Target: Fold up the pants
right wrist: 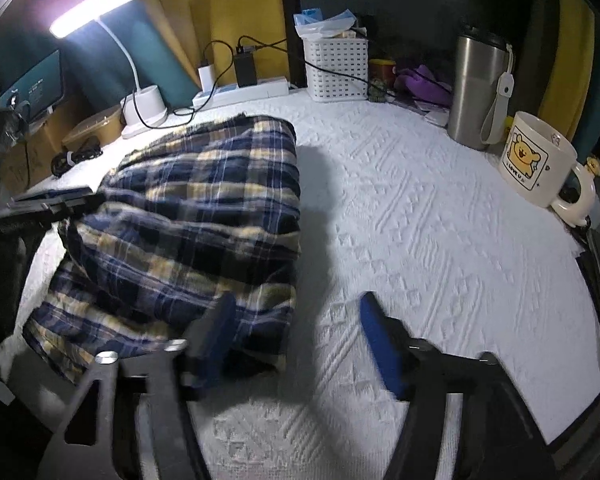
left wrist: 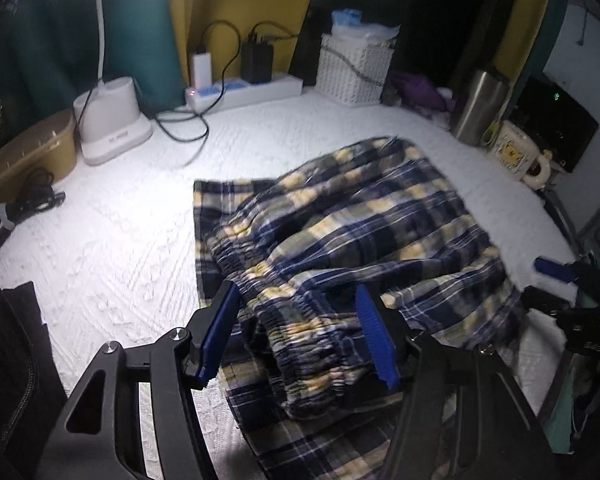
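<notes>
Plaid pants [left wrist: 340,240] lie bunched and folded over on a white textured counter [right wrist: 440,220], their elastic waistband heaped toward the near edge. The left claw [left wrist: 298,336] stands released, its blue pads [left wrist: 216,336] spread apart on either side of the gathered waistband without pressing on it. The right claw [right wrist: 300,340] is likewise released: one pad sits over the pants' near corner, the other over bare counter, nothing gripped between them. In the left wrist view the right claw shows at the right edge, just beside the pants. Along the back of the counter stand a lit desk lamp [right wrist: 94,14], a power strip [left wrist: 246,88] with chargers plugged in, a white basket [right wrist: 336,68], a steel tumbler [right wrist: 478,92] and a cartoon mug [right wrist: 540,164], all well apart from the pants.
</notes>
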Demonstrator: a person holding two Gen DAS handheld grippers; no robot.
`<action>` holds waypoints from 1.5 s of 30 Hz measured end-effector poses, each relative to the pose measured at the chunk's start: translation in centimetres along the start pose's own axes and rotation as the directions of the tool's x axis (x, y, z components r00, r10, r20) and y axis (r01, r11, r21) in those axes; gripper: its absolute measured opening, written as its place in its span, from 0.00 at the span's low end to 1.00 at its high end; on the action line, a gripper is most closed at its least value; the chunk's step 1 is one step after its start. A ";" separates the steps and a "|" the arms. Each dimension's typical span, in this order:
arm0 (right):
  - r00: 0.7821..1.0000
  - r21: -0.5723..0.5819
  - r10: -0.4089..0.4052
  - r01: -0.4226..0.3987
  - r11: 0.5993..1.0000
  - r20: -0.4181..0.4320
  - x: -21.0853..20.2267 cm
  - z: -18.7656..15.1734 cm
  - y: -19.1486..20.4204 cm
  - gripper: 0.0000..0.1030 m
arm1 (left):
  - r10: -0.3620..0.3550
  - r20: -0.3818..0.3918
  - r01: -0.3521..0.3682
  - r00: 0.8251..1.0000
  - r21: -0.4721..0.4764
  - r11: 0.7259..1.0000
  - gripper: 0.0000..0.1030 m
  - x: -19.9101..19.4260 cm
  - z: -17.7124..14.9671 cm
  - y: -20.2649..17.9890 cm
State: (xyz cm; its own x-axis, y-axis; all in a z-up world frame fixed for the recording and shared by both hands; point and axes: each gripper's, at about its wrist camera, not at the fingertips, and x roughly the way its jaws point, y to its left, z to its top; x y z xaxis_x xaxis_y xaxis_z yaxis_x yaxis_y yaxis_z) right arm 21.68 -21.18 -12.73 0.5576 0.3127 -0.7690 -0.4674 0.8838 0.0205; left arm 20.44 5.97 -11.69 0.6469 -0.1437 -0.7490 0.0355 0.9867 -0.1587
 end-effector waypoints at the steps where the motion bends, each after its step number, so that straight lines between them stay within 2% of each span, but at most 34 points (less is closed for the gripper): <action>1: 1.000 -0.001 0.002 -0.002 1.000 0.004 0.1 0.2 0.1 0.68 | 0.003 -0.009 -0.003 1.000 -0.002 1.000 0.59 0.3 -0.1 0.2; 8: 0.999 0.000 0.030 -0.030 1.000 0.022 1.8 2.1 0.9 0.68 | 0.015 -0.047 -0.016 0.999 -0.015 1.000 0.62 2.0 -0.8 1.1; 12: 0.999 -0.006 0.043 -0.043 0.999 0.014 3.2 2.8 1.4 0.68 | 0.007 -0.040 -0.007 0.999 0.001 1.000 0.63 2.3 -1.1 1.3; 17: 0.999 -0.036 0.014 -0.016 0.999 -0.050 5.7 2.1 1.6 0.69 | -0.005 -0.034 0.006 0.999 0.019 1.000 0.64 2.2 -1.2 1.7; 22: 0.999 -0.078 -0.003 -0.001 0.997 -0.042 5.4 1.4 1.7 0.70 | -0.007 -0.035 0.007 0.999 0.021 1.000 0.64 2.0 -1.1 1.9; 25: 0.999 -0.083 -0.007 0.003 0.997 -0.047 5.2 1.1 1.7 0.72 | 0.012 -0.038 -0.012 0.999 0.004 1.000 0.73 1.7 -1.1 2.7; 33: 0.997 -0.076 -0.008 0.002 0.997 -0.071 4.6 0.4 1.8 0.74 | 0.011 -0.039 -0.012 0.999 -0.020 1.000 0.74 1.3 -1.7 3.6; 36: 0.998 -0.066 0.001 -0.006 0.998 -0.071 4.2 0.2 1.6 0.74 | -0.016 -0.036 0.014 0.999 -0.047 0.999 0.74 0.9 -1.5 3.9; 37: 0.998 -0.063 0.004 -0.008 0.998 -0.066 4.0 0.2 1.5 0.75 | -0.034 -0.033 0.032 0.999 -0.052 0.998 0.74 0.5 -1.1 3.9; 40: 0.999 -0.050 0.001 -0.003 0.999 -0.041 3.5 0.7 1.0 0.89 | -0.043 0.006 0.043 0.999 -0.057 0.997 0.74 -0.5 -0.2 3.9; 45: 1.000 -0.027 0.010 -0.009 1.000 0.008 2.8 2.1 0.0 0.90 | -0.070 0.010 0.070 0.998 -0.110 0.991 0.74 -0.7 0.4 4.5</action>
State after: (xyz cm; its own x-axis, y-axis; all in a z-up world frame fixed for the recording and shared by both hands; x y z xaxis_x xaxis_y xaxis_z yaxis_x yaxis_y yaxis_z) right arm 24.66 -19.64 -13.55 0.5587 0.3239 -0.7635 -0.4910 0.8711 0.0103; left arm 20.47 10.52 -11.60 0.6504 -0.2112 -0.7296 -0.0036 0.9597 -0.2810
